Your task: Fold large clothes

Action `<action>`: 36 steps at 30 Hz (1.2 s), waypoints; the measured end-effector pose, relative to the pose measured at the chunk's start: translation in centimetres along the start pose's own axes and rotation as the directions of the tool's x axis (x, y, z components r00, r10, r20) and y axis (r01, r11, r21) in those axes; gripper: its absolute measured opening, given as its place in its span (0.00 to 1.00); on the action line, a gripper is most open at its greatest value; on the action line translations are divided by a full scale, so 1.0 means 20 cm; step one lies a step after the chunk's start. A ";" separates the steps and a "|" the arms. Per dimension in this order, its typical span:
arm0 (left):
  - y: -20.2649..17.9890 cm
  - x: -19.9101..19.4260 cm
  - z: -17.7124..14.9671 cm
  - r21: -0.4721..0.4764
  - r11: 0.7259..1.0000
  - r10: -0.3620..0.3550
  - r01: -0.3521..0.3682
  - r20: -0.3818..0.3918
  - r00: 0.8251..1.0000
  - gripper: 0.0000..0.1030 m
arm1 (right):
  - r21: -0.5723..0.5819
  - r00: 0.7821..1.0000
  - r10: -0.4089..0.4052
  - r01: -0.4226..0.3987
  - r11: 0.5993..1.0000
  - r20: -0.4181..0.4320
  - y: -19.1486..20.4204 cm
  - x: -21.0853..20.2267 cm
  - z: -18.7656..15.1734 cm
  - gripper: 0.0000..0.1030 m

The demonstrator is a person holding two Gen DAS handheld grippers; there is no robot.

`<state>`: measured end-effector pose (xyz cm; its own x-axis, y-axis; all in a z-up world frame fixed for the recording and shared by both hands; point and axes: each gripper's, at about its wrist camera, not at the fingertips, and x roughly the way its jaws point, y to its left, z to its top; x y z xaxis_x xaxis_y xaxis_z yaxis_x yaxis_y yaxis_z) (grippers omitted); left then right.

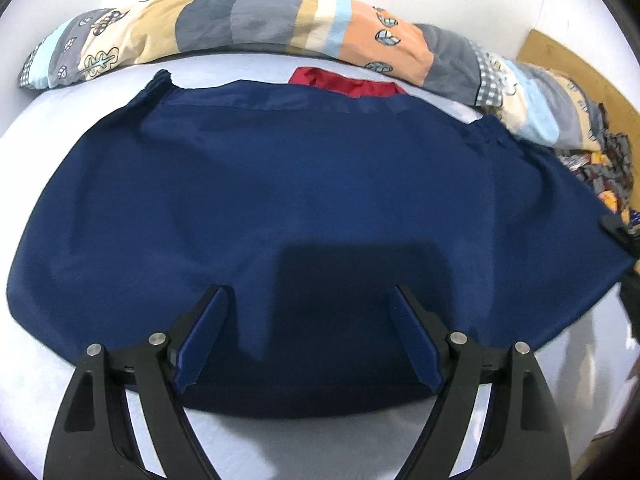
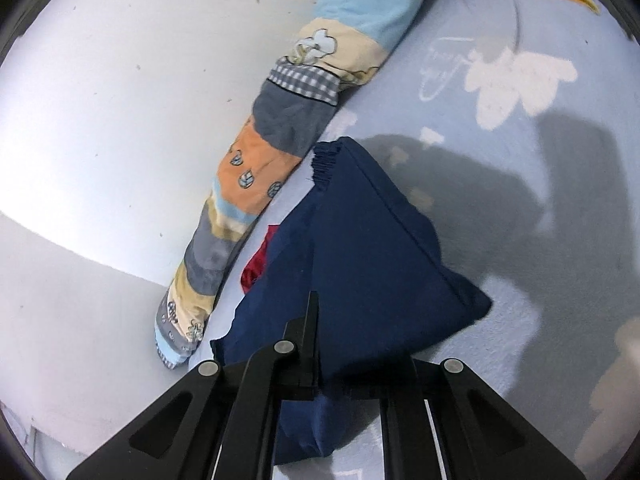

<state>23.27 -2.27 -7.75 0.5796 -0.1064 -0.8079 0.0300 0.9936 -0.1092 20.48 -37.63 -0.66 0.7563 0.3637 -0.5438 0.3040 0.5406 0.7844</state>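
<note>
Now, garment: navy jacket (image 1: 300, 184) spread on the bed (image 1: 52, 368), below the patchwork quilt roll (image 1: 256, 28).
Left gripper (image 1: 308, 340): jaws spread, holding nothing, over the jacket's near hem.
Right gripper (image 2: 320, 344): pinching a raised jacket corner.
Risk: slick fabric could slip out, or a one-sided lift skew the fold.
Views: only the left shows the full spread; only the right shows the pinch.
</note>
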 end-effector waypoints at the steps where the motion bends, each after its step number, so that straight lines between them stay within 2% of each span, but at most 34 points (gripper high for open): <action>1: -0.02 0.02 -0.01 0.020 1.000 0.022 -0.022 0.002 1.000 0.83 | -0.003 1.000 0.001 -0.001 1.000 0.000 0.00 -0.01 0.00 0.07; 4: -0.06 0.05 -0.04 0.076 0.992 0.098 -0.099 0.020 0.995 0.88 | 0.006 1.000 0.011 -0.011 1.000 -0.010 -0.01 -0.02 0.01 0.07; 8: -0.03 0.03 -0.03 0.050 0.995 0.083 -0.083 -0.001 0.997 0.88 | 0.014 0.999 -0.013 0.013 1.000 -0.034 -0.03 0.00 0.02 0.07; 15: -0.04 0.04 -0.02 0.046 0.996 0.083 -0.082 -0.015 0.996 0.88 | 0.154 0.993 -0.065 0.079 0.985 -0.096 -0.24 0.08 0.06 0.14; 20: -0.04 0.04 -0.01 0.048 0.996 0.073 -0.072 -0.026 0.997 0.88 | 0.239 0.993 -0.021 0.049 0.970 -0.116 -0.38 0.18 0.06 0.15; 25: -0.03 0.04 -0.01 0.051 0.996 0.069 -0.067 -0.034 0.997 0.88 | 0.229 0.993 0.000 0.028 0.973 -0.121 -0.41 0.27 0.09 0.14; 30: -0.04 0.04 -0.01 0.055 0.996 0.073 -0.071 -0.032 0.997 0.89 | 0.197 0.993 -0.025 0.047 0.979 -0.112 -0.40 0.28 0.09 0.12; 32: -0.04 0.04 -0.01 0.056 0.996 0.075 -0.073 -0.030 0.997 0.89 | 0.218 0.995 -0.026 0.047 0.975 -0.099 -0.41 0.28 0.09 0.12; 36: -0.04 0.04 -0.02 0.057 0.996 0.074 -0.072 -0.032 0.997 0.89 | 0.229 0.984 -0.039 0.079 0.970 -0.174 -0.41 0.30 0.13 0.12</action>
<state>23.46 -3.22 -8.52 0.5542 -0.0340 -0.8317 0.0346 0.9992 -0.0178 24.10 -41.87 -9.59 0.6315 0.4690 -0.6174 0.4870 0.3797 0.7865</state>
